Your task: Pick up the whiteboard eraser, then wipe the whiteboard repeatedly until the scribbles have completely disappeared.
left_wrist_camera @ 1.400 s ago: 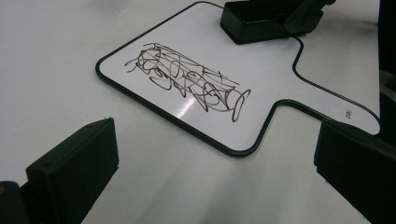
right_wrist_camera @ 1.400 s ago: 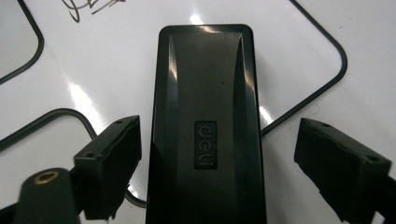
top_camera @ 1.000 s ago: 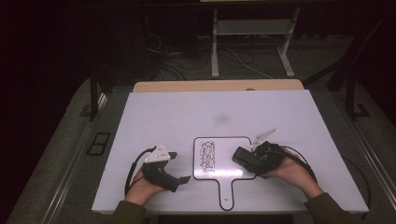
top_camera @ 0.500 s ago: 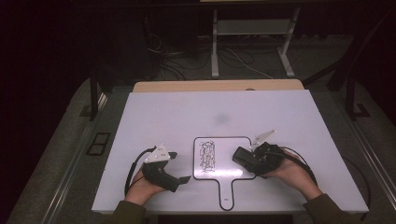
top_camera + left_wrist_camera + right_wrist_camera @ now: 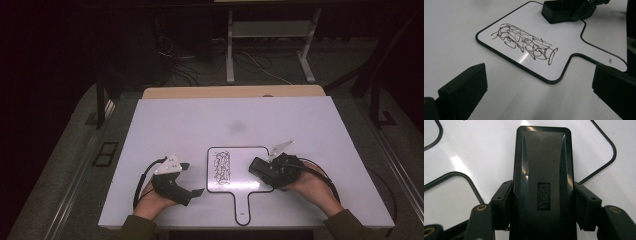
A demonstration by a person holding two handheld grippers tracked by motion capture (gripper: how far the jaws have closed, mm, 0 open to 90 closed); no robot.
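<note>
White tabletop [image 5: 165,120] fills my working area, dark floor and cables beyond it; at the left my left gripper [image 5: 189,178] rests on the table with its jaws apart and nothing between them, just beside the small paddle-shaped whiteboard [image 5: 250,159]. The black scribble [image 5: 222,167] runs lengthwise toward the far edge. My right gripper [image 5: 264,170], clamped on the black eraser [image 5: 543,180], sits nearer, so I'd sweep leftward.
</note>
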